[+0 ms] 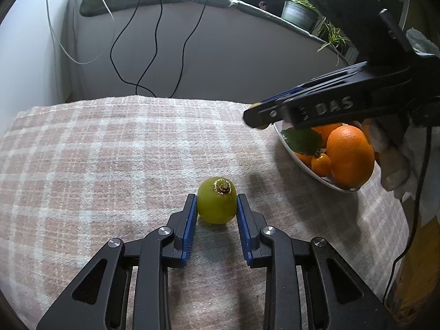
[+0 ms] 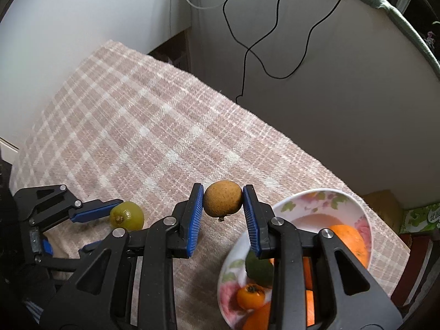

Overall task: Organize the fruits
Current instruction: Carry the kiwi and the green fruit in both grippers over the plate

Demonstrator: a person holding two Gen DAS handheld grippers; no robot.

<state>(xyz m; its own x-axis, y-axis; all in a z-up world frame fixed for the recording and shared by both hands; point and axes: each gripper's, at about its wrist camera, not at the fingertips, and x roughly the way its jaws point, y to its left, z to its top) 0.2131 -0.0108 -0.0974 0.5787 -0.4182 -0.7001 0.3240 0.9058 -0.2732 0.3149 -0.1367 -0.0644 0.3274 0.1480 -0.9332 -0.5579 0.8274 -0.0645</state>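
Pink plaid cloth (image 1: 110,151), grey wall (image 1: 220,55)

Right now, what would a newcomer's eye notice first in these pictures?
The right gripper holds a small brown speckled fruit in the air beside the floral white bowl of oranges. The left gripper clasps a round green fruit on the pink checked cloth.

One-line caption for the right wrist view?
Right gripper holds a brown fruit beside the fruit bowl.
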